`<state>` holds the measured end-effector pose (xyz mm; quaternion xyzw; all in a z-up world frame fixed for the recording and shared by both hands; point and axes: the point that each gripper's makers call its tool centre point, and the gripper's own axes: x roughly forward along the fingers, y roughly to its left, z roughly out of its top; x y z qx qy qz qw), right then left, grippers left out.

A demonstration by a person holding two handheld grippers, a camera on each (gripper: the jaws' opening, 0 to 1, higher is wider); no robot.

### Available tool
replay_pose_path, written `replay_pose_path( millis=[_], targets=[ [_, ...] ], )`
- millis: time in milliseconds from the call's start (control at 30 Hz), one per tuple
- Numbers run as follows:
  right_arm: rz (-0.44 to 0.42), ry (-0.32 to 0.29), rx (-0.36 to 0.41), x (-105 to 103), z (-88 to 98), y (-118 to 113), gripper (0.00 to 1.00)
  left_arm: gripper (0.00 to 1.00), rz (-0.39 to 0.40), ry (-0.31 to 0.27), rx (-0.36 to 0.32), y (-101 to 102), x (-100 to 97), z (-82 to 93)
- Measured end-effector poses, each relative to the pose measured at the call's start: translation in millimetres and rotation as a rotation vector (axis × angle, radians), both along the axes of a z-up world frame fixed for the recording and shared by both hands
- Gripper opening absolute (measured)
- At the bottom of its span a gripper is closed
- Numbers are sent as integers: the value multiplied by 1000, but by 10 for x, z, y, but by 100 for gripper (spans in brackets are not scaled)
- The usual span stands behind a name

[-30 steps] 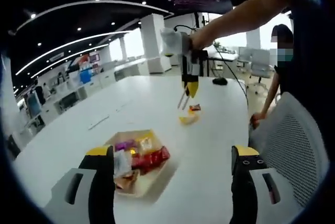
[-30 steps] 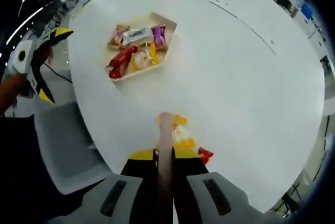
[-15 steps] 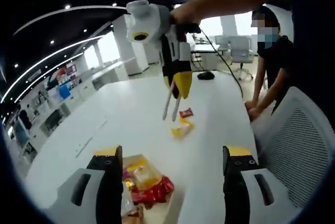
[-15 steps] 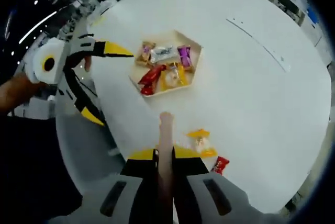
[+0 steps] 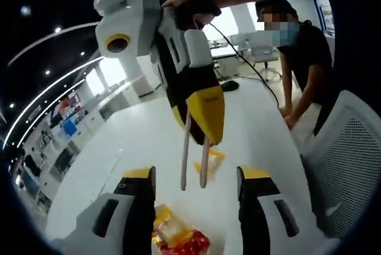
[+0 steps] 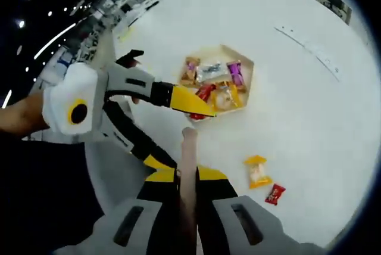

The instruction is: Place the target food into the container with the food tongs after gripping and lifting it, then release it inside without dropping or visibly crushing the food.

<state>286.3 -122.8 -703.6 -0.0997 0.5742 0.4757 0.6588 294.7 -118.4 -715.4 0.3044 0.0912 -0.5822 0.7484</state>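
Two tong arms [image 5: 194, 159] pointing down, right gripper [image 5: 202, 130] clamped on them

Both grippers share one build: the left gripper [image 6: 152, 128] and right gripper [image 5: 200, 121] have white housings, black arms, yellow-tipped jaws. Pale slender tongs [image 5: 195, 158] protrude. Forearms are unsleeved.

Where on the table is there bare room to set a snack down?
Bare white table lies right of the hexagonal tray, above the yellow packet and red packet. The tray is crowded with snacks, and the left gripper hangs over its near edge.
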Motion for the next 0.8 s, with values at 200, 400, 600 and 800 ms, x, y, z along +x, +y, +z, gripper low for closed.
replay_pose_path(
  millis=[200, 400, 600, 800],
  targets=[
    [10, 27, 14, -69, -7, 54, 8, 29, 28, 1, 26, 45, 20, -53],
    [-17, 63, 44, -74, -30, 69, 8, 24, 26, -37, 22, 36, 26, 6],
    [-18, 67, 46, -90, -16, 60, 9, 13, 1, -38, 31, 3, -12, -12],
    [-10, 41, 74, -89, -26, 88, 9, 5, 9, -12, 28, 37, 15, -15]
  ],
)
